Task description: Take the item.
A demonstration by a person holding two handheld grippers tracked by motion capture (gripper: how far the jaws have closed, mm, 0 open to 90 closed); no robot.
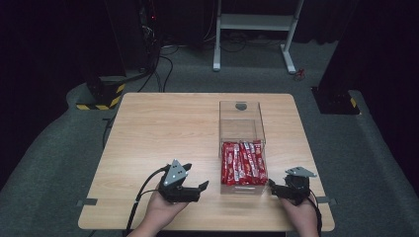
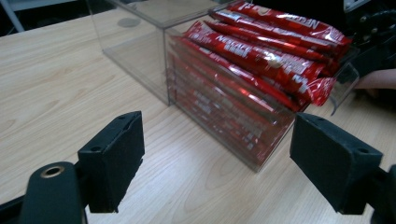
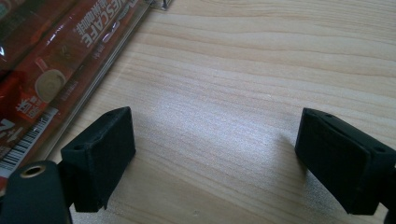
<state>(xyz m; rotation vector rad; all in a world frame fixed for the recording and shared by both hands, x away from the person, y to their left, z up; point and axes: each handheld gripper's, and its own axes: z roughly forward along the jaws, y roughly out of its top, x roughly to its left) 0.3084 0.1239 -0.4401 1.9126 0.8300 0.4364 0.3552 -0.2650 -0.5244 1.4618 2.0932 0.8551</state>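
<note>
Clear box of red sachets, both grippers' fingers spread, empty

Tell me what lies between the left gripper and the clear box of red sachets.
Only bare wooden table: in the left gripper view, nothing sits between the open left gripper and the clear box.

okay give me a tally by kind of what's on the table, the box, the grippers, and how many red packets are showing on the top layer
Clear box: 1
Red packets on the top layer: about 5; more are stacked beneath and can't be counted
Grippers: 2, left gripper and right gripper
Total: about 8
</note>
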